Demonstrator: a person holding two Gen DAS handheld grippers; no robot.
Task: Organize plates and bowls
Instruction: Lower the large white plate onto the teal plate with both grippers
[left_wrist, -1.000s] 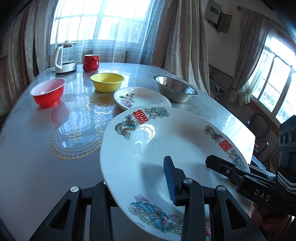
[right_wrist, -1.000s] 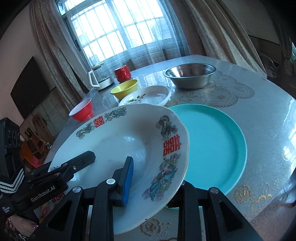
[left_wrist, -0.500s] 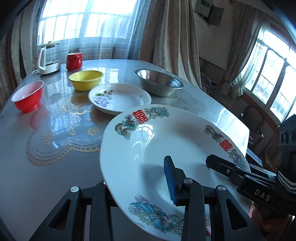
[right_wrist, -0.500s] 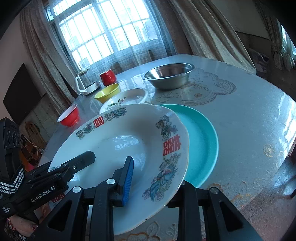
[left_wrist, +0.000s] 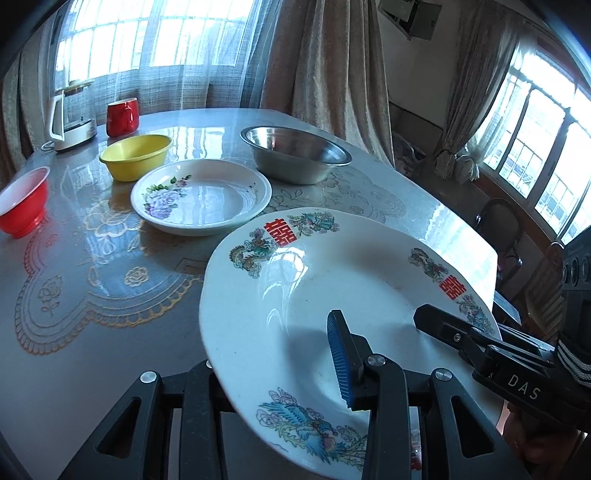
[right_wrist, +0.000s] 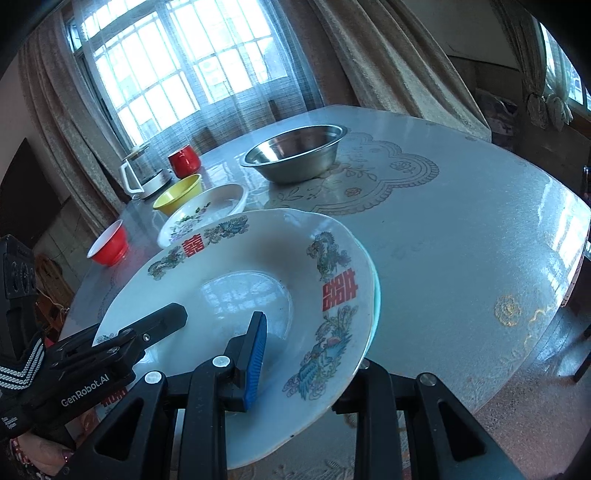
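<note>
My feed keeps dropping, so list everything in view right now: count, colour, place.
big plate: 1, white with red and floral print, held by both grippers above the teal plate
teal plate: 1, only an edge shows under the big plate
small plate: 1, white, floral, mid-table
steel bowl: 1, silver, far side
yellow bowl: 1, beside small plate
red bowl: 1, table's left edge
mug: 1, red, by window
kettle: 1, white, beside mug
table: 1, grey
left hand-held gripper: shut on big plate
right hand-held gripper: shut on big plate
</note>
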